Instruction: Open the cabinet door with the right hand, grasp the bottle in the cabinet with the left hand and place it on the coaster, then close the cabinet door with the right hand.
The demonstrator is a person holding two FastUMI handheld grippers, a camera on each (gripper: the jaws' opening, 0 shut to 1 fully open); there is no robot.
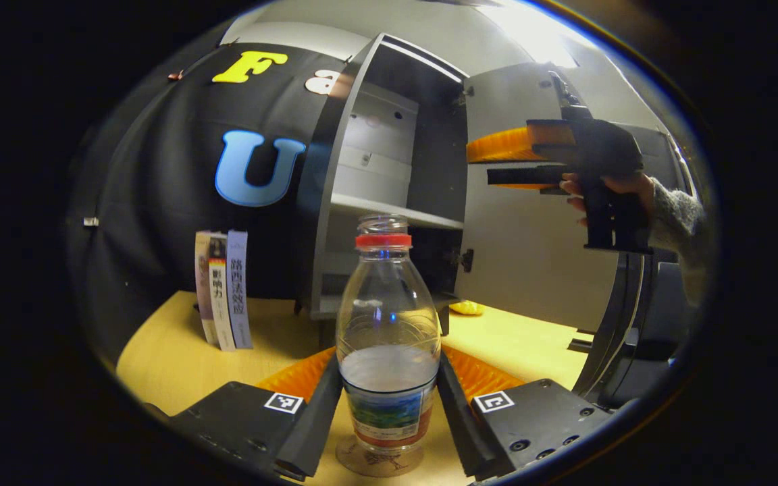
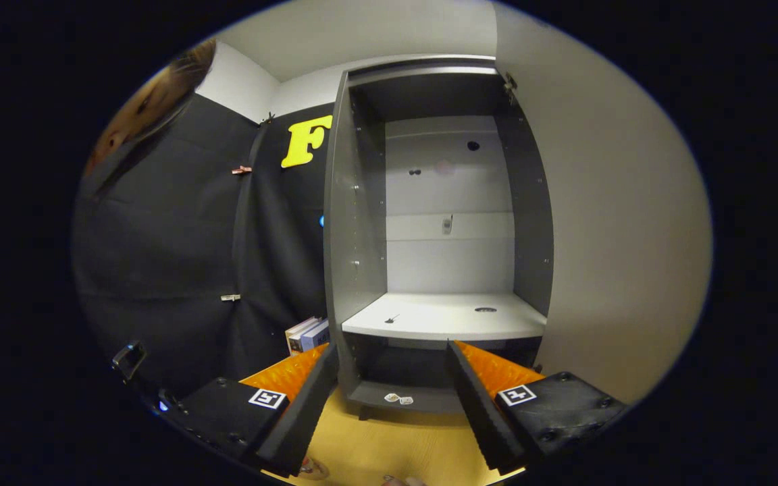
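Both fingers of the left tool (image 1: 389, 405) seemingly pinch the bottle (image 1: 387, 351) standing on the coaster (image 1: 379, 459).

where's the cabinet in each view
Left gripper view: the cabinet stands upper centre behind the bottle, its door swung open to the right.
Right gripper view: the cabinet is in the centre, straight ahead, seen from the front, its door open on the right.
Shared landmark: the pale middle shelf inside the cabinet.
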